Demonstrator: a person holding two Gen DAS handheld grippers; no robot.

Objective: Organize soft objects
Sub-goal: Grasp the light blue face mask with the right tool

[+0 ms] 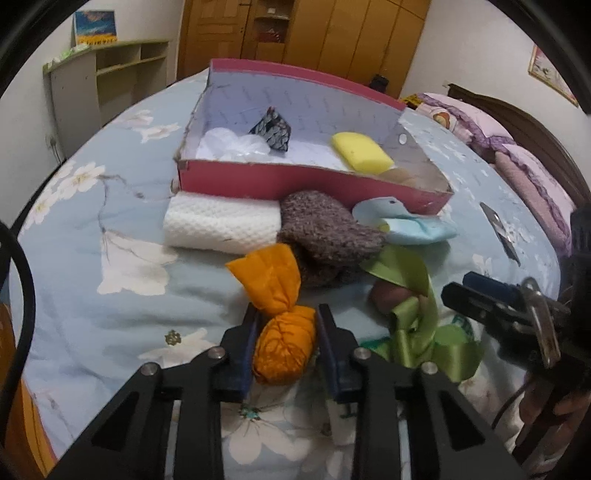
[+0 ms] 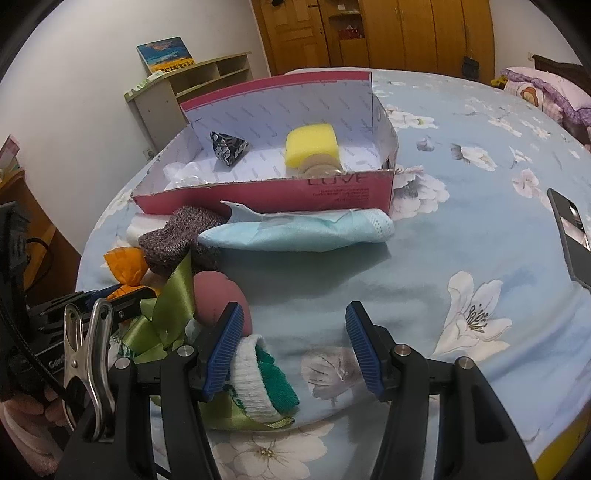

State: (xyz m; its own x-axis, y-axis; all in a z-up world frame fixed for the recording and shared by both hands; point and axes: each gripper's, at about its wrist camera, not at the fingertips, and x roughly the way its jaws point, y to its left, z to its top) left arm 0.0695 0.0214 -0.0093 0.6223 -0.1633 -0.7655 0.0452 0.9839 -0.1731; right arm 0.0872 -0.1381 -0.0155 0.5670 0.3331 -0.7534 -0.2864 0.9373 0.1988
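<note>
My left gripper (image 1: 286, 321) is shut on an orange cloth bundle (image 1: 282, 343) on the bed. In front of it lie a white towel roll (image 1: 221, 223), a brown knitted piece (image 1: 328, 229), a light blue cloth (image 1: 410, 221), a green ribbon (image 1: 417, 321) and a maroon ball (image 1: 388, 297). The pink box (image 1: 295, 181) behind them holds a yellow sponge (image 1: 360, 151), a patterned pouch (image 1: 271, 129) and white plastic (image 1: 232, 144). My right gripper (image 2: 295, 321) is open and empty, with the maroon ball (image 2: 218, 299) and a white-green sock (image 2: 262, 376) by its left finger.
The flowered blue bedspread (image 2: 461, 229) covers the bed. A dark phone (image 2: 570, 236) lies at the right. Pink pillows (image 1: 517, 147) lie at the bed's far right. A shelf (image 1: 110, 74) and wooden wardrobe (image 1: 332, 33) stand beyond.
</note>
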